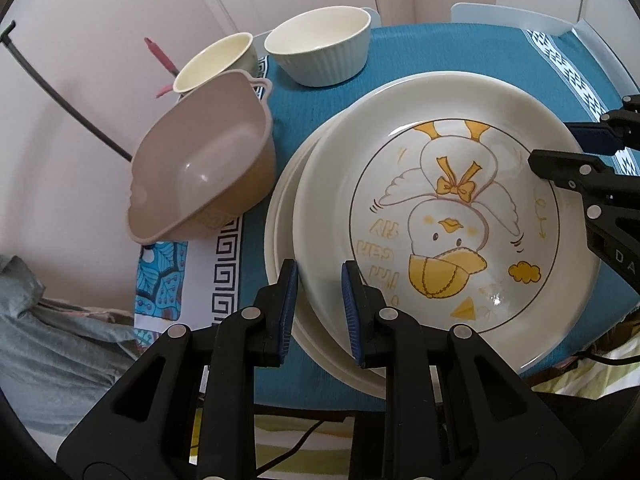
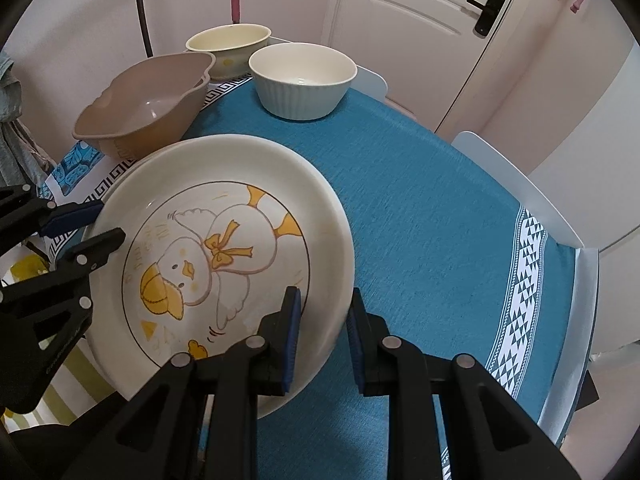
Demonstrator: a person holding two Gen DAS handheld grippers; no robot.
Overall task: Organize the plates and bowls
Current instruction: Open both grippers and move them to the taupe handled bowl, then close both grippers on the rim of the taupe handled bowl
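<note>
Between both grippers' fingers (image 1: 288, 292) sits the duck plate's (image 1: 440, 208) rim, pinched from opposite sides.

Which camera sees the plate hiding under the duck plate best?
The left wrist view. There the lower plate peeks out along the left edge of the duck plate, showing its cream rim. In the right wrist view the duck plate covers it almost fully, so you can hardly tell it is there.
</note>
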